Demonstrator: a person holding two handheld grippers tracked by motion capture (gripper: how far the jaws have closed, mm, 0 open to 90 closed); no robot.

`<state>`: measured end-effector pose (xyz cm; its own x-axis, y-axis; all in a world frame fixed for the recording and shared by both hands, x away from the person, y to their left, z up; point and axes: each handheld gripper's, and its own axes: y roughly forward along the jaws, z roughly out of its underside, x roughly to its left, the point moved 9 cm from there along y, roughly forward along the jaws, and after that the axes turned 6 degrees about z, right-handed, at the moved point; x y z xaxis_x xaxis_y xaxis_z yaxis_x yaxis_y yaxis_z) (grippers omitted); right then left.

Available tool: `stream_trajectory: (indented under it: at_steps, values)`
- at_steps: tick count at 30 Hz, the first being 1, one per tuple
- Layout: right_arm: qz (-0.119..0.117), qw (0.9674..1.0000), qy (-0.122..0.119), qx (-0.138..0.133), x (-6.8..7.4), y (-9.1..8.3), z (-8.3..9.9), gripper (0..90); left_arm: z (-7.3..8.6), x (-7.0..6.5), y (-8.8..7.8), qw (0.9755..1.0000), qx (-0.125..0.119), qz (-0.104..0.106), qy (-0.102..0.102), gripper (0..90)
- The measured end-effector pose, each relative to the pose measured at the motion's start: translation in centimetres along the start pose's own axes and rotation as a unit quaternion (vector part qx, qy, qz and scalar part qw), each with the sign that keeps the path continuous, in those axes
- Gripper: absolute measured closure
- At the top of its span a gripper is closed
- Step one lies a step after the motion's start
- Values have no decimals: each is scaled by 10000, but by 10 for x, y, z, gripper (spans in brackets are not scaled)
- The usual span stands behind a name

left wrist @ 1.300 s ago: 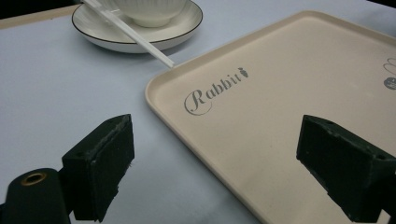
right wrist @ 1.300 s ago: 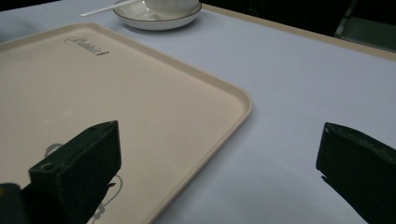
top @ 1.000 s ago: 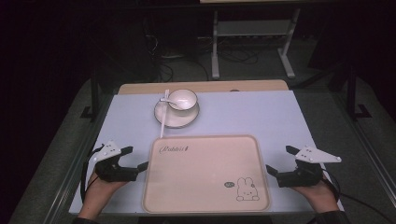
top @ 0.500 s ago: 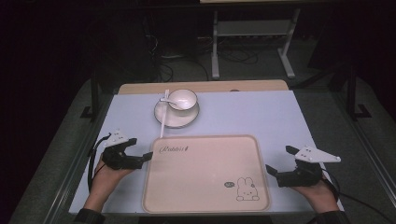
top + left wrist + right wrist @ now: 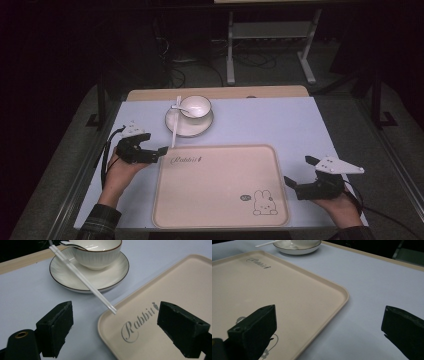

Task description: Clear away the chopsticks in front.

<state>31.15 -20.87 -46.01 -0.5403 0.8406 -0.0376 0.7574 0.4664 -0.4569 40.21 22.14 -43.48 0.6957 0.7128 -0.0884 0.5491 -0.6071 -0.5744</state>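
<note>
The pair of long, slim white plastic chopsticks (image 5: 82,277) lies side by side across the rim of the round white ribbed saucer with a dark edge line (image 5: 62,275), beside the matching white bowl (image 5: 96,251) standing on that saucer; the tips overhang the saucer toward the corner of the beige rectangular tray printed "Rabbit" (image 5: 180,285). The left gripper (image 5: 115,332) sits just short of the chopstick tips, jaws spread wide and empty. The right gripper (image 5: 329,335) is well apart from the saucer at the tray's far corner, jaws likewise wide and empty.

Setting is a lab recording bench: a pale blue table (image 5: 280,125) in a dark room, a metal stand (image 5: 270,37) and loose cables (image 5: 185,60) on the floor behind, dishes staged as props.
</note>
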Motion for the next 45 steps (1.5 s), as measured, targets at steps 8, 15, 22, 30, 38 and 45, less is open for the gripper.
stream_trajectory:
  at_steps: [8, 15, 22, 30, 38, 45]
  values:
    - [-26, 10000, 34, -8, 0, 0, 0, 0, -12, 13, 20, 9998, 176, -44, -80, 133]
    - [-53, 9999, 55, -68, 0, -1, -1, 0, -20, 28, 40, 9993, 307, -136, -147, 155]
    - [-79, 9999, 73, -67, 0, -1, -1, 0, -27, 41, 56, 9987, 413, -214, -202, 240]
    - [-95, 9998, 144, -112, 0, -3, -2, 0, -35, 53, 77, 9972, 637, -309, -225, 368]
    - [-96, 9998, 151, -81, 0, -3, -1, 0, -35, 59, 100, 9949, 902, -403, -212, 448]
    - [-88, 9998, 178, -85, -1, -4, -1, 0, -32, 67, 112, 9918, 1122, -528, -319, 517]
